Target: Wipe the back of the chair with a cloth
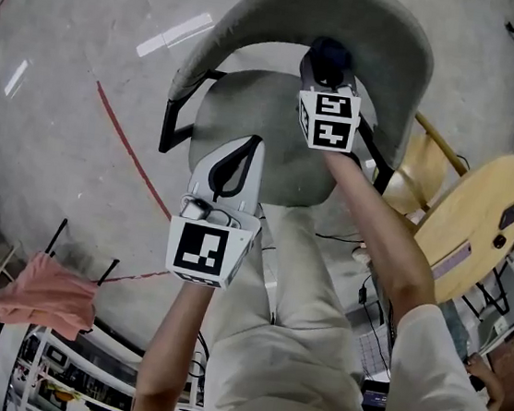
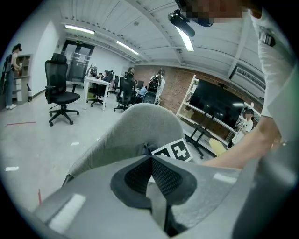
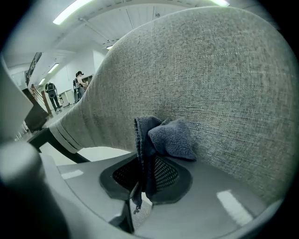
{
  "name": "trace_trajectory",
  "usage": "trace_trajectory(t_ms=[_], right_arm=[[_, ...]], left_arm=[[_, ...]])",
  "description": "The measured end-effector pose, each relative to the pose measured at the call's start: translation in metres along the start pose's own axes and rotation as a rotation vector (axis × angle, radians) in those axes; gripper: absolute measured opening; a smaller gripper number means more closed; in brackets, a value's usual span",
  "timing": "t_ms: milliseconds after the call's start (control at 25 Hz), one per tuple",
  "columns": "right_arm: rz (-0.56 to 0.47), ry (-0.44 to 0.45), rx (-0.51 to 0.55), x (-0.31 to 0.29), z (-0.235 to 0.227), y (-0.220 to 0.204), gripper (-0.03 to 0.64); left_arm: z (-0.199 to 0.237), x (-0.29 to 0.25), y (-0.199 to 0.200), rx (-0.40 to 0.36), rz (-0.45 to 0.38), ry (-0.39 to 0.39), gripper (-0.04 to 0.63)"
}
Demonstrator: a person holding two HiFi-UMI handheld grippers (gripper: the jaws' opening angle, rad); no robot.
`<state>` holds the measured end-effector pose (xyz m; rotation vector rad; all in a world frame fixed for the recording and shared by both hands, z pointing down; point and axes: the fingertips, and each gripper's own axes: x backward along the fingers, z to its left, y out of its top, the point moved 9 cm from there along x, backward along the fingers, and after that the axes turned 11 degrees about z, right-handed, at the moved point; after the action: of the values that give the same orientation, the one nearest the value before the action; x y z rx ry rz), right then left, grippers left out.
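Note:
A grey fabric chair stands below me, its curved back (image 1: 354, 21) arching over the round seat (image 1: 240, 114). My right gripper (image 1: 329, 60) is shut on a dark blue cloth (image 3: 161, 137) and presses it against the inner face of the chair back (image 3: 210, 88). The cloth (image 1: 329, 52) shows as a dark lump at the gripper's tip in the head view. My left gripper (image 1: 234, 165) hangs over the seat's near edge, shut with nothing between its pads (image 2: 161, 176). In the left gripper view the chair back (image 2: 140, 126) rises ahead.
A round wooden stool or table top (image 1: 473, 222) stands at the right, close to the chair. A pink cloth (image 1: 45, 300) lies over a rack at the lower left. Red tape lines (image 1: 129, 147) cross the floor. Office chairs (image 2: 60, 91) and desks stand far off.

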<state>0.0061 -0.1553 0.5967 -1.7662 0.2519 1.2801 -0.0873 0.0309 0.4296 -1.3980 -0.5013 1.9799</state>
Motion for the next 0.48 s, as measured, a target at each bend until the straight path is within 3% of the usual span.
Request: trace_trajectory(t_ms=[480], right_arm=[[-0.020, 0.116, 0.121, -0.015, 0.044, 0.021, 0.074]], left_arm=[[0.019, 0.001, -0.006, 0.054, 0.024, 0.037, 0.002]])
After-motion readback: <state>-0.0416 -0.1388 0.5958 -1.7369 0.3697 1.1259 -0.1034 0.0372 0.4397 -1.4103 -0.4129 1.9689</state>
